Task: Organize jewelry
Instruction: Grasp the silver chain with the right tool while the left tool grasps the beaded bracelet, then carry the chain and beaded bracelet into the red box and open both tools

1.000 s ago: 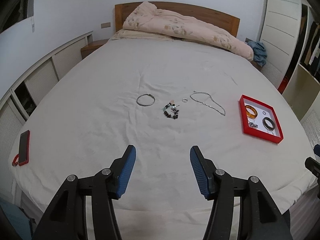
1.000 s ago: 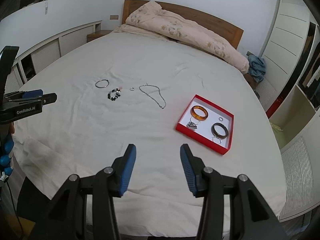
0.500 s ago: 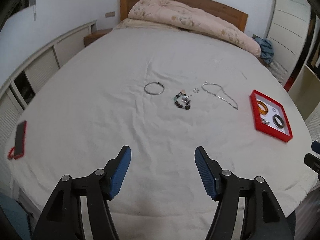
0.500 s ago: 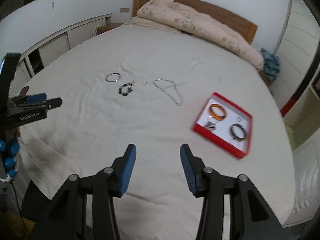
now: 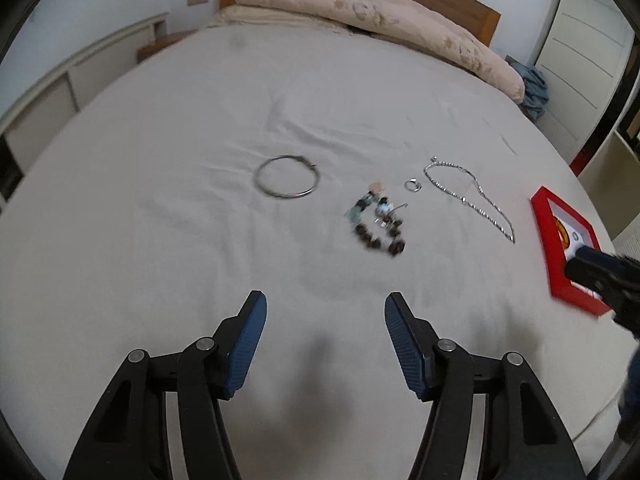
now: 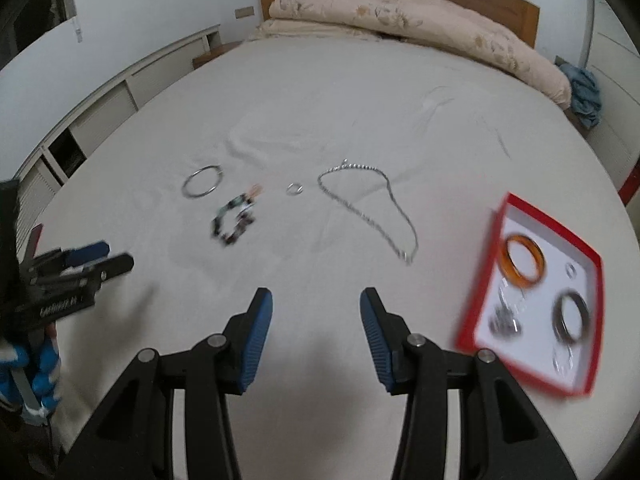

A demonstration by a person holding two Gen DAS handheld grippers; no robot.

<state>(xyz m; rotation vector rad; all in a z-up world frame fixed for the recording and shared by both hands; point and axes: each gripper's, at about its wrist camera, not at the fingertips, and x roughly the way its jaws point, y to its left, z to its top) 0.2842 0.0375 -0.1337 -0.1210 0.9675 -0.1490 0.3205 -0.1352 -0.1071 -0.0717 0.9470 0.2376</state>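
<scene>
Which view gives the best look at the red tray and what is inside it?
The right wrist view: the shallow red tray with white lining shows whole, though blurred, with an amber bangle and a dark bangle inside. The left wrist view catches only its near edge, partly hidden.

The bed sheet (image 6: 320, 100) is plain off-white. The far duvet (image 6: 400, 12) is pale peach with a faint floral print, against a brown wooden headboard (image 6: 500, 4). The tray (image 6: 516, 208) on the right is red outside, white inside, holding an amber-orange bangle (image 6: 522, 260) and a dark one (image 6: 572, 316). The silver chain (image 6: 368, 216), silver hoop (image 6: 202, 187) and dark-and-teal beaded bracelet (image 6: 234, 222) lie mid-sheet. Gripper pads (image 6: 256, 340) are blue.
</scene>
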